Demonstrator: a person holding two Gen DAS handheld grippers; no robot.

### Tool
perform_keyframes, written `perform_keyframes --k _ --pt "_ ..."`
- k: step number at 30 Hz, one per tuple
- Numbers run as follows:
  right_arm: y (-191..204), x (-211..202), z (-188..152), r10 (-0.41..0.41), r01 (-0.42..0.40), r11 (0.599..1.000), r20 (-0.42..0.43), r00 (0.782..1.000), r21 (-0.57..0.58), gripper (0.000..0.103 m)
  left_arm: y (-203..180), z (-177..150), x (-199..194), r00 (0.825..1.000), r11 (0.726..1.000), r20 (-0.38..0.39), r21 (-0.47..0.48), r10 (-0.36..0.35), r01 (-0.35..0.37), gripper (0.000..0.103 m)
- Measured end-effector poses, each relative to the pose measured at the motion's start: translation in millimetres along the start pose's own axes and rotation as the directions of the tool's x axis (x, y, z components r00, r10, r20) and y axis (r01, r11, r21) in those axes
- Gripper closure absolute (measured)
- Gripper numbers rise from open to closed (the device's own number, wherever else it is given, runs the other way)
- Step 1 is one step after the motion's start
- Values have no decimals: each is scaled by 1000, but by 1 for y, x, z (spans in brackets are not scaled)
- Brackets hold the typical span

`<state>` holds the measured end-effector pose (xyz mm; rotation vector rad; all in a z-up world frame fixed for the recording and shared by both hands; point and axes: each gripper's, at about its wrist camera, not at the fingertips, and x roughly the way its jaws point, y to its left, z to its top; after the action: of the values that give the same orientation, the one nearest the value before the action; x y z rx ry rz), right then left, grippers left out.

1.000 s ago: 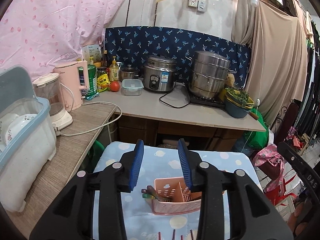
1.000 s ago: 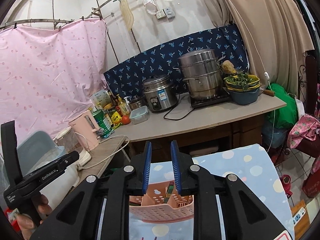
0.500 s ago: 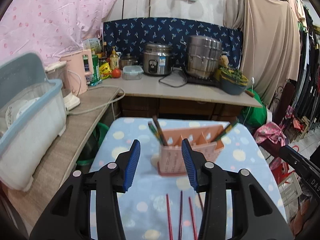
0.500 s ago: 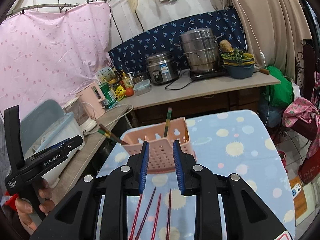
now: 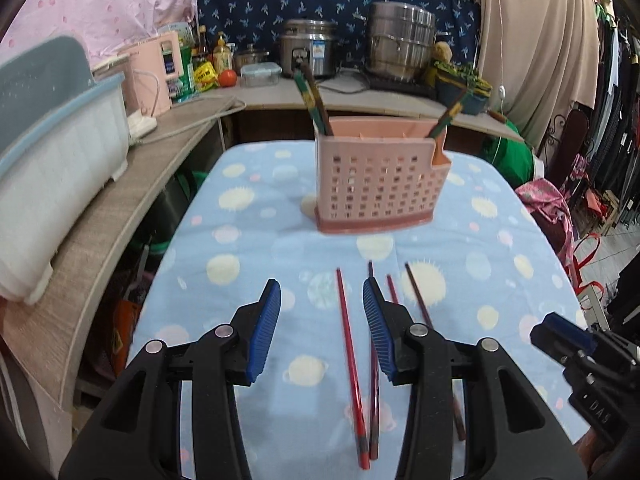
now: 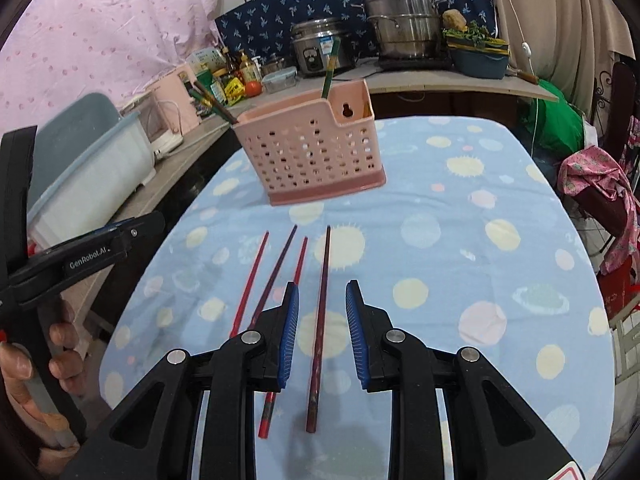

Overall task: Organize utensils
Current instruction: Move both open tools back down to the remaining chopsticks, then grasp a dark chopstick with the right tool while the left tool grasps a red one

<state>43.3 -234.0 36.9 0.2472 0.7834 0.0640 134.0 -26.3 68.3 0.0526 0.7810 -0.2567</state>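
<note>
Both views dropped from the pink perforated plastic utensil holder (image 5: 376, 184) at 12 o'clock. Left gripper (image 5: 322, 330) and right gripper (image 6: 322, 330) gape empty over red chopsticks (image 6: 318, 320); pickup likely next.

Four chopsticks (image 6: 320, 320) on table (image 6: 500, 240), side by side, before utensil basket (image 6: 316, 156).

Pink perforated basket (image 5: 376, 184), red chopsticks (image 5: 350, 344), pale-blue cloth (image 5: 248, 240) with yellow and pink dots.
</note>
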Motion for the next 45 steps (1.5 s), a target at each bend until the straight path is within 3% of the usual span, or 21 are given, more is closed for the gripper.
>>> perform_keyframes --k 6,15,27,45 --pt "8 20 -37 -8 5 999 -88 996 -33 79 3 -27 10 998 1000 -67 -17 -1 0 62" --pt "18 38 -58 -6 -3 998 -150 989 -61 79 2 -53 18 992 1000 -125 -23 -9 6 62" --pt "17 52 -74 -18 8 998 -193 981 -55 79 2 -76 26 982 999 -188 -28 -26 21 62" --pt "13 54 -78 -41 32 998 -194 980 -52 95 -4 -99 29 968 999 -247 -12 -48 46 62"
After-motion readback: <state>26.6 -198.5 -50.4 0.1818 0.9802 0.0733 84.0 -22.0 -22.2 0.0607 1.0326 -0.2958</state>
